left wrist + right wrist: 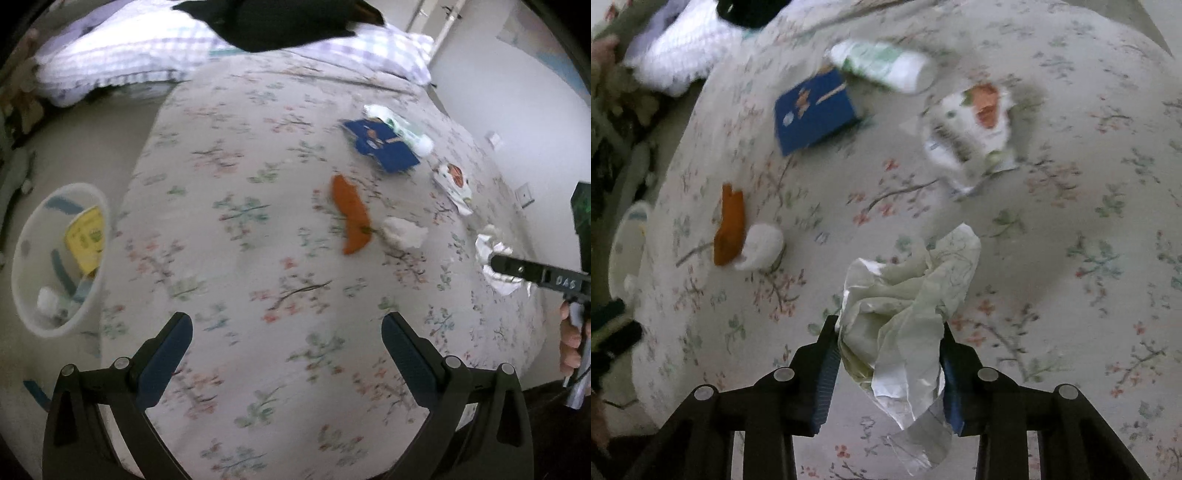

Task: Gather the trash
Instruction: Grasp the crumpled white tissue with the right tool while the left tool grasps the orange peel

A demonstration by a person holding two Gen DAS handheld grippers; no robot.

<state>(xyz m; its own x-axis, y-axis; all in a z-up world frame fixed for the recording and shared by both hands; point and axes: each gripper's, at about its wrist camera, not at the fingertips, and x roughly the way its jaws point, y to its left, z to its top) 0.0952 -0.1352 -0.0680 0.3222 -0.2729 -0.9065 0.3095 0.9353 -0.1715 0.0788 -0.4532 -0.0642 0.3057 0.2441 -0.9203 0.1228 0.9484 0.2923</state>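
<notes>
Paper [908,325] sits crumpled between my right gripper [888,328] jaws, clenched on it above the bed [1071,221]. My left gripper [286,332] hangs released, nothing between its jaws. Next, I judge, comes carrying the wad to the bin [26,236], far left of the left jaws.

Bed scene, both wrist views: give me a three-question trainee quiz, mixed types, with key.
1. True or false: the right tongs are shut on the crumpled paper.
2. Multiple choice: what lies right next to the orange wrapper on the floral bedspread?
A. a white tissue wad
B. a metal spoon
C. a glass jar
3. Fill the blank: the white bin stands on the ____ beside the bed, with a yellow packet already inside.

Key:
1. True. Both pads press the paper.
2. A.
3. floor. The left tongs are open, with nothing between the pads.
</notes>
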